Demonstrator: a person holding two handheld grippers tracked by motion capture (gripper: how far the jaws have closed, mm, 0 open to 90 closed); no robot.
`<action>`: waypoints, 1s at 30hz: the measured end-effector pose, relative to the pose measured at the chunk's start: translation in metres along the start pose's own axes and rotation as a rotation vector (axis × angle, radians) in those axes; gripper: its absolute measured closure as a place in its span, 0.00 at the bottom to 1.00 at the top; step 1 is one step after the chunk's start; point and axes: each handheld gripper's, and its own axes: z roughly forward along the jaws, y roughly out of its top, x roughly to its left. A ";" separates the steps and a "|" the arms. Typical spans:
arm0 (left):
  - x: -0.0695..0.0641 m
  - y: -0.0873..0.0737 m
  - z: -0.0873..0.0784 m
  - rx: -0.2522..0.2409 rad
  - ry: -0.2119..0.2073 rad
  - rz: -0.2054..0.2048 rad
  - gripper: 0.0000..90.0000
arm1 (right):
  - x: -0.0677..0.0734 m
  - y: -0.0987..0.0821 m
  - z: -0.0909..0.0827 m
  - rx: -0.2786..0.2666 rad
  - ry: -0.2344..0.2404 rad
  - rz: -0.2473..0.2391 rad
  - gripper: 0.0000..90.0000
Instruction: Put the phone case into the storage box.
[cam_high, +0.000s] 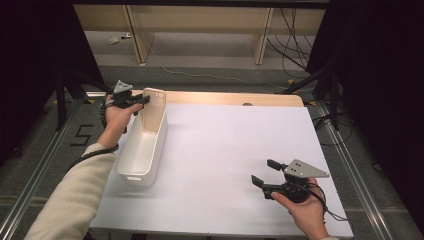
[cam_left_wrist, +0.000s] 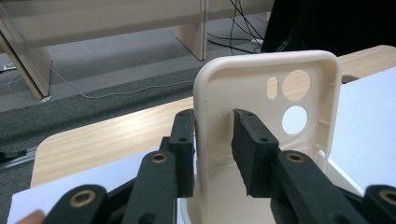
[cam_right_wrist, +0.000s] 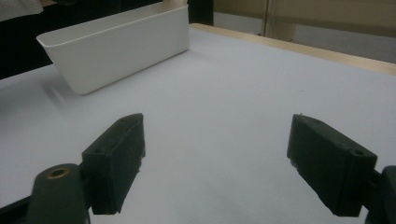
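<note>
The left gripper view reveals what the high view hides: two round holes and a small slot in the tall end wall of the long cream plastic bin (cam_left_wrist: 261, 93), whose side rim runs between the jaws of the left gripper (cam_left_wrist: 213, 140), one jaw touching, the other just off it. From above, the bin (cam_high: 145, 142) sits tilted at the left edge of the white tabletop (cam_high: 225, 160). The right gripper (cam_high: 265, 172) hovers well apart, jaws wide and empty. Beyond lie grey floor and loose cables
</note>
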 end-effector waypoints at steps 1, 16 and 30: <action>0.000 0.000 0.000 0.002 -0.001 0.003 0.76 | 0.000 0.000 0.000 0.000 0.000 0.000 0.23; 0.002 0.001 0.003 0.022 0.001 0.017 0.72 | -0.001 -0.001 0.002 -0.009 -0.001 -0.013 0.23; 0.007 0.000 -0.010 0.047 -0.022 0.038 0.40 | 0.000 0.000 -0.002 0.029 -0.004 -0.007 0.23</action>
